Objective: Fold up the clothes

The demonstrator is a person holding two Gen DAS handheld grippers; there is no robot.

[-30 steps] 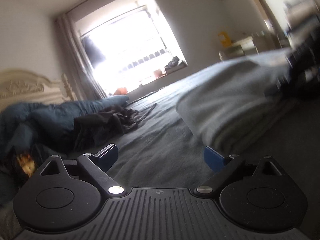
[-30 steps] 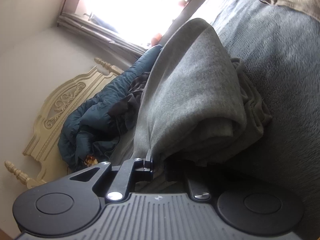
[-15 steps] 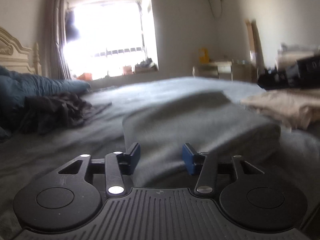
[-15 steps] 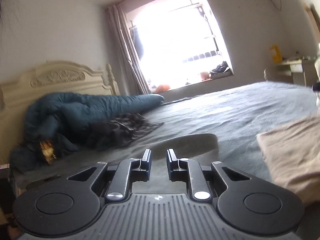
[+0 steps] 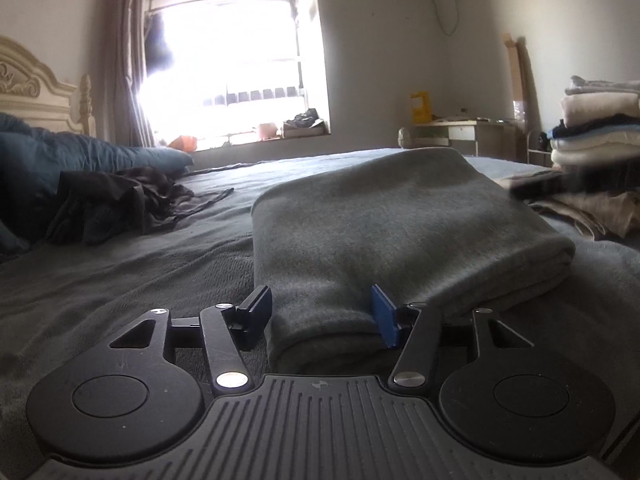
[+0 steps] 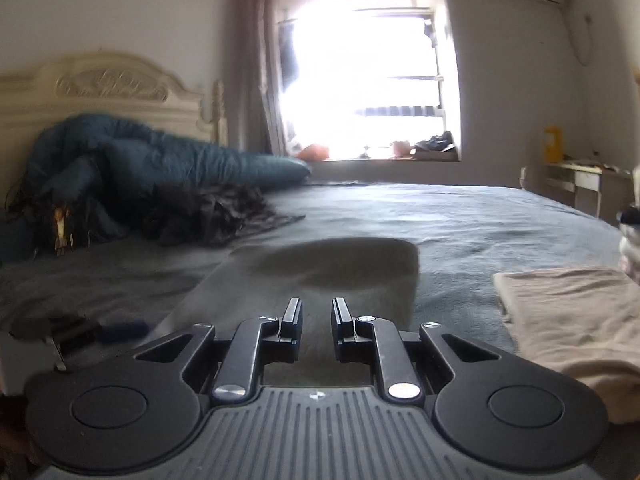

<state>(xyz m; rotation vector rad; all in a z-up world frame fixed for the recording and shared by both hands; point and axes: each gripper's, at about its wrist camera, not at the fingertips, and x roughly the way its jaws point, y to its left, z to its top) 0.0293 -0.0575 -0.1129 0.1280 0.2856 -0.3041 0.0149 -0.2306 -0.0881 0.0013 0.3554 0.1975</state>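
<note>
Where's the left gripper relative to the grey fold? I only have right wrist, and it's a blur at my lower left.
Observer: The left gripper is at the near corner of the folded grey garment. That corner sits between its blue pads, and the jaws are opening.
Operator: How does the fold look from that side?
Observer: Neat. The layers lie stacked along the garment's right edge, flat on the bed cover.
Operator: What's behind the beige cloth on my right?
Observer: A stack of folded clothes stands beyond the beige cloth, light and dark pieces piled up.
</note>
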